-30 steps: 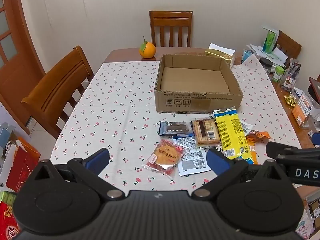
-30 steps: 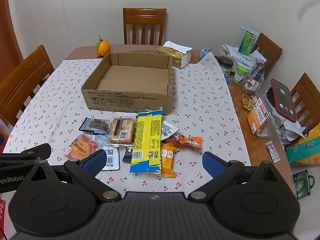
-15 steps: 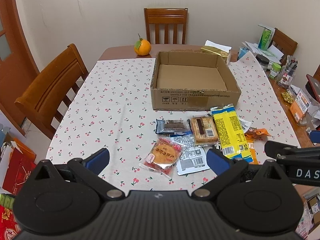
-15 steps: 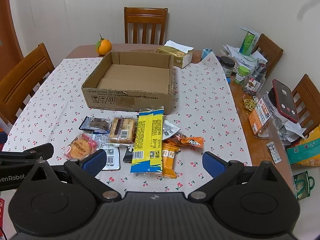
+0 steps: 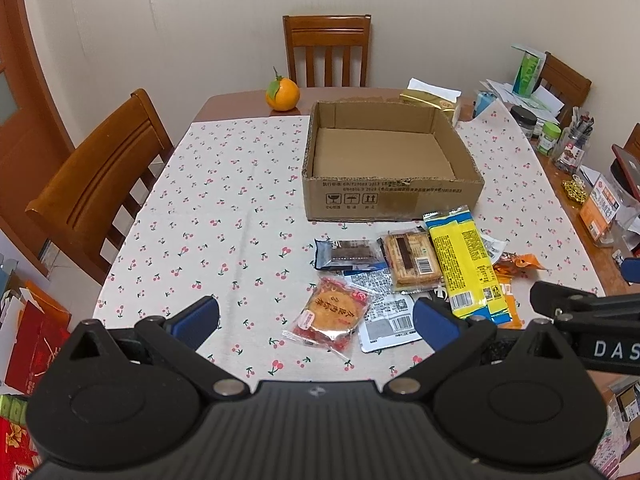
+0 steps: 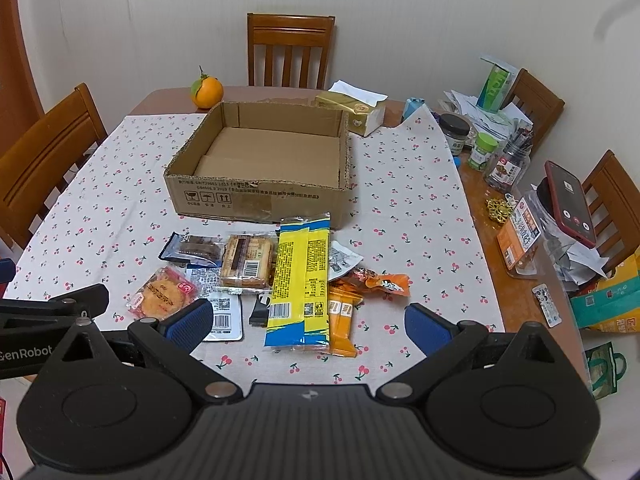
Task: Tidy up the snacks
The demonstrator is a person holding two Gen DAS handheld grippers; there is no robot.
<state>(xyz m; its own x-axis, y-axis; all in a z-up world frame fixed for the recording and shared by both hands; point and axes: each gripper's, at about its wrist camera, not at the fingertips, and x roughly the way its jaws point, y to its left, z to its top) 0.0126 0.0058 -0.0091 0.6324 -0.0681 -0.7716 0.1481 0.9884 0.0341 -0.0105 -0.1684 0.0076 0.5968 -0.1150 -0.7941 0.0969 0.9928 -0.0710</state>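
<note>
An empty cardboard box [image 5: 392,200] [image 6: 256,198] stands mid-table. In front of it lie several snack packs: a round cake in a red-edged wrapper [image 5: 330,312] [image 6: 164,294], a dark bar [image 5: 348,254] [image 6: 196,246], a brown biscuit pack [image 5: 410,260] [image 6: 246,260], a long yellow pack [image 5: 462,260] [image 6: 302,280], orange packs [image 5: 518,262] [image 6: 342,316] and a white barcode sachet [image 5: 390,320] [image 6: 224,316]. My left gripper [image 5: 316,320] hovers open above the round cake, holding nothing. My right gripper [image 6: 308,322] hovers open over the near end of the yellow pack, also empty.
An orange [image 5: 283,94] [image 6: 207,91] and a tissue box [image 6: 352,112] sit behind the cardboard box. Jars, papers and a phone [image 6: 570,204] crowd the table's right edge. Wooden chairs [image 5: 100,176] stand at the left, far and right sides. Bags [image 5: 24,336] lie on the floor.
Both cameras have drifted slightly; the left view's scene has slid a little left and down. Nothing on the table has moved, and both grippers stay open.
</note>
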